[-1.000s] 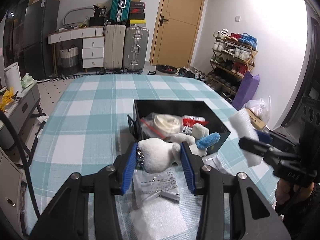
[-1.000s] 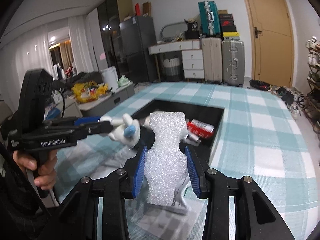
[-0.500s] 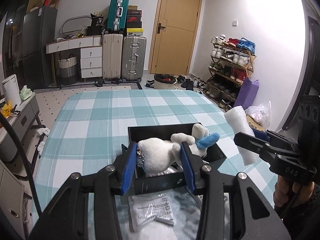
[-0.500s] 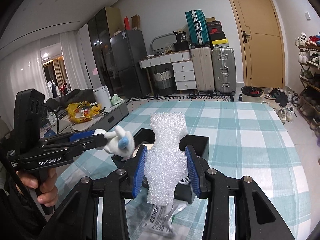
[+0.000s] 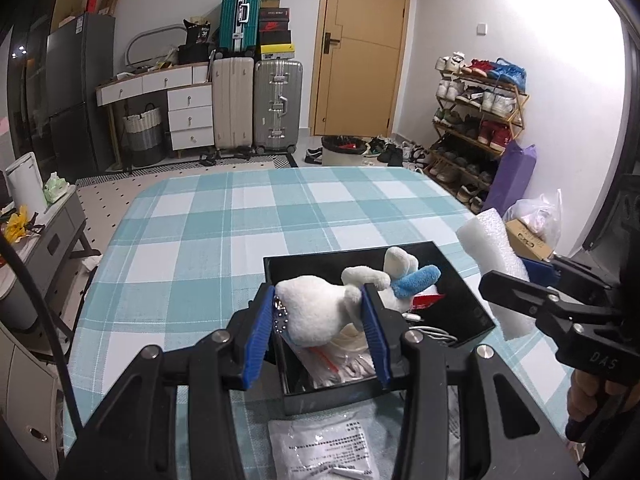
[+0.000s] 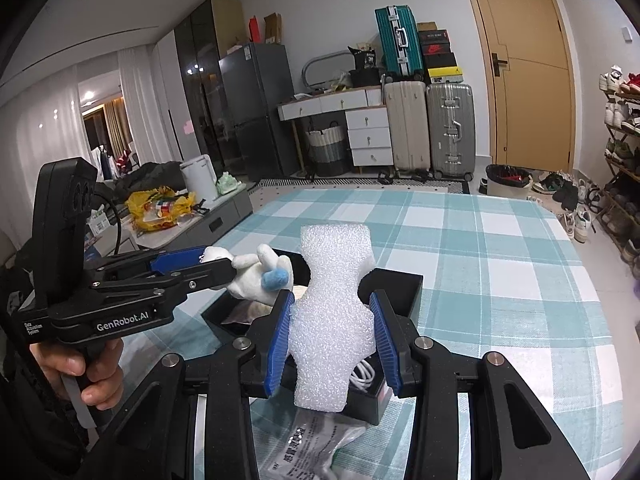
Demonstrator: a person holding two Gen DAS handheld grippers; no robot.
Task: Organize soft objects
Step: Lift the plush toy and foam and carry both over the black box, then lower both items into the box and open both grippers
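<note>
My left gripper [image 5: 320, 320] is shut on a white plush toy [image 5: 320, 308] with a blue ear, held above the near end of a black box [image 5: 464, 292] on the checked table. The toy also shows in the right wrist view [image 6: 256, 272]. My right gripper [image 6: 332, 340] is shut on a white foam piece [image 6: 334, 312], held upright above the box [image 6: 400, 284]. The foam also shows at the right of the left wrist view [image 5: 492, 260]. The box holds plastic bags, a white cable and a red packet.
A clear plastic bag with printed text [image 5: 324, 448] lies on the teal checked tablecloth [image 5: 224, 240] in front of the box. Suitcases, drawers and a door stand at the far wall. A shoe rack [image 5: 476, 120] stands to the right.
Both grippers have risen and drawn back with their loads. The box now sits lower and closer under the toy and foam, and more of the far table shows.
</note>
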